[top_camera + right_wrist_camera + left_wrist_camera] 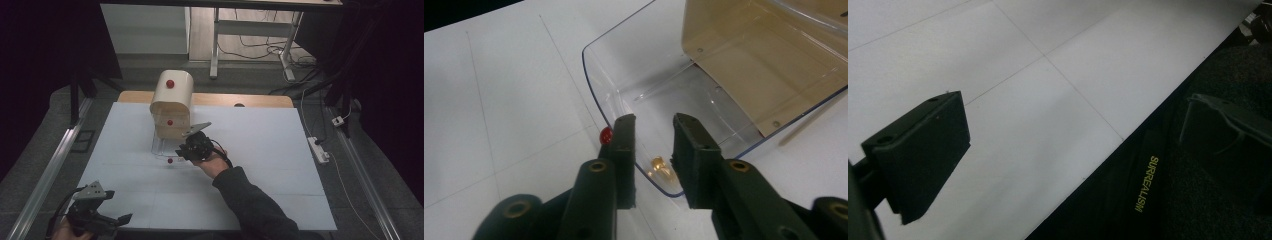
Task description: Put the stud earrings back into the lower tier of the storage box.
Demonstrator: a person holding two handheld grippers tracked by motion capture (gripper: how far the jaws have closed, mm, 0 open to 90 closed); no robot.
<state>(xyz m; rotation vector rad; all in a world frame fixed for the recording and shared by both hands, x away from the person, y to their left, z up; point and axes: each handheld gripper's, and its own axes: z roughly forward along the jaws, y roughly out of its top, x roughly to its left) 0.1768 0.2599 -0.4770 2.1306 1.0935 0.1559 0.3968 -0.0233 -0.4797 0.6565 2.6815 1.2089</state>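
Observation:
A cream box with a rounded top (172, 97) stands at the back of the white table (260, 165) and carries a red knob (170, 83). Its clear front flap (159, 147) lies folded down on the table, with a small red knob (170, 161) at the front rim. My right gripper (183, 150) reaches in over that rim. In the right gripper view the gripper (654, 122) is open: the jaws straddle the clear rim (594, 85) without pressing it, and the red knob (605, 135) sits just outside the left jaw. My left gripper (112, 210) rests open at the table's front left corner, nothing in it (1073, 150).
The cream box's open inside (764, 65) lies beyond the clear flap. A white power strip (318, 149) and cables lie on the floor to the right. A metal rail (50, 170) runs along the table's left side. A desk frame (215, 45) stands behind.

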